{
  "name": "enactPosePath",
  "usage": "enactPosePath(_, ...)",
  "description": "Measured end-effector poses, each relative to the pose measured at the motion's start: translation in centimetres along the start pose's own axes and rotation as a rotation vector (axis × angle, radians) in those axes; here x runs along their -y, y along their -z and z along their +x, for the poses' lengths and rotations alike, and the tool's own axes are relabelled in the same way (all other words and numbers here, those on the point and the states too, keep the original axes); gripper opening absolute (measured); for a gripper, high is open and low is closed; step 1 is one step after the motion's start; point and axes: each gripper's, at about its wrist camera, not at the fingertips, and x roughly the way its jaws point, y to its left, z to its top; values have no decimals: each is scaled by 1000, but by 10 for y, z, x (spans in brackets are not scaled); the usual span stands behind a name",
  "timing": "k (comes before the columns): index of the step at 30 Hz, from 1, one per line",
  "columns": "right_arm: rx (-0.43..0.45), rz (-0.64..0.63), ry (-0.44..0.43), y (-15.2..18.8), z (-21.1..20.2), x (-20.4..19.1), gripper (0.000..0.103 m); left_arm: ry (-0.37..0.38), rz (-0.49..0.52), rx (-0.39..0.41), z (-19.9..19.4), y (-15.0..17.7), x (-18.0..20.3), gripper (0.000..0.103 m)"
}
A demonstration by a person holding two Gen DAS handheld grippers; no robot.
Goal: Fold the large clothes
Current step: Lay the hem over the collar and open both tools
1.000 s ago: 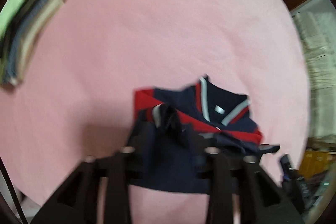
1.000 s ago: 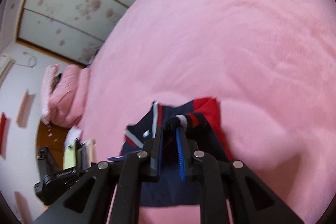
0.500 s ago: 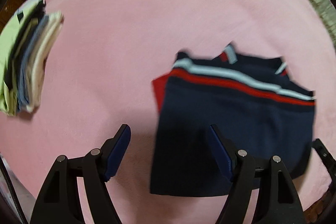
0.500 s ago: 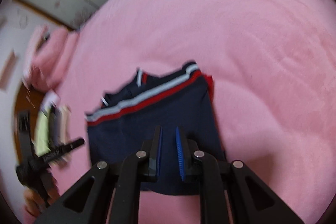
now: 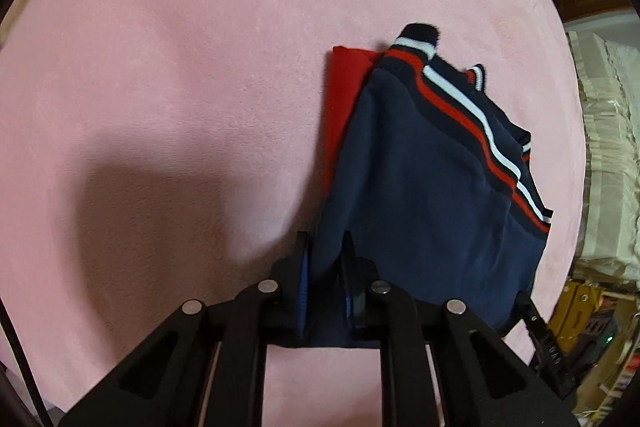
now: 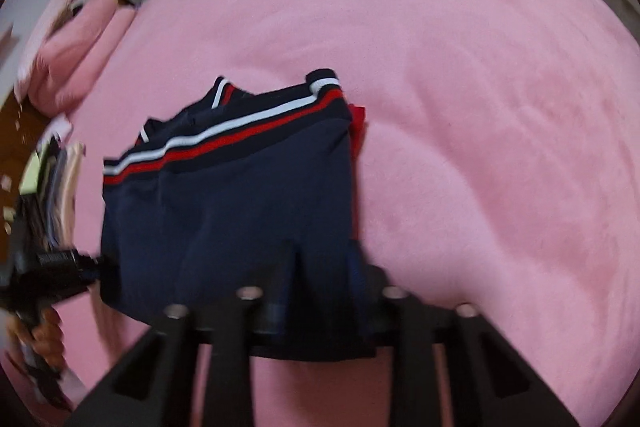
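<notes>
We see a soft matt fleece jacket (image 5: 420, 187) between our matt black plastic tongs (image 5: 325, 263), on fuzzy pink blanket (image 5: 180, 67).

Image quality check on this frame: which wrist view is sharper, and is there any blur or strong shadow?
Left wrist: sharp; the navy jacket shows crisp stripes, and a dark shadow lies on the pink blanket. Right wrist: motion-blurred, worst at the right gripper and the left edge. Both views bend at the fisheye rim.

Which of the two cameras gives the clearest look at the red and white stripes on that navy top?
The left wrist view. There the stripes are sharp, running along the far edge of the navy top on the pink blanket. The right wrist view shows the same stripes across their whole length, but softened by motion blur.
</notes>
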Motion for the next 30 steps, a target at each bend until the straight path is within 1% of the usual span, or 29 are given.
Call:
enactPosePath(2, 8, -6, 7, 3, -4, 0, 13, -27, 8, 7, -3, 7, 0, 11)
enactPosePath(4, 7, -11, 8, 6, -6, 1, 11, -16, -2, 8, 2, 5, -10, 11)
enactPosePath(8, 6, -13, 2, 5, -9, 5, 11, 2, -13, 3, 8, 7, -11, 8)
enactPosePath(11, 5, 23, -18, 2, -5, 6, 12, -28, 1, 2, 5, 16, -4, 5)
enactPosePath(14, 2, 36, -25, 0, -3, 4, 13, -38, -14, -22, 0, 26, -15, 4)
enactPosePath(18, 1, -17, -5, -3, -5, -7, 13, -28, -34, -38, 1, 35, -24, 4)
enactPosePath(23, -11, -67, 35, -5, -10, -9, 13, -62, 18, -29, -7, 45, -20, 4)
enactPosePath(25, -6, -80, 59, -7, -16, -7, 13, -101, 43, 3, -14, 47, -20, 11)
enactPosePath(26, 8, -84, 70, -8, -20, -5, 13, -195, 56, 38, -17, 49, -17, 29)
enactPosePath(27, 36, -81, 85, -8, -27, -4, 13, -298, 73, 64, -18, 50, -11, 54)
enactPosePath(28, 59, -74, 94, -9, -32, -3, 13, -370, 99, 105, -23, 52, -5, 59)
enactPosePath(29, 88, -67, 91, -10, -38, -2, 13, -378, 139, 164, -32, 56, 5, 59)
enactPosePath(30, 118, -55, 77, -10, -44, -2, 13, -346, 169, 207, -40, 59, 13, 59)
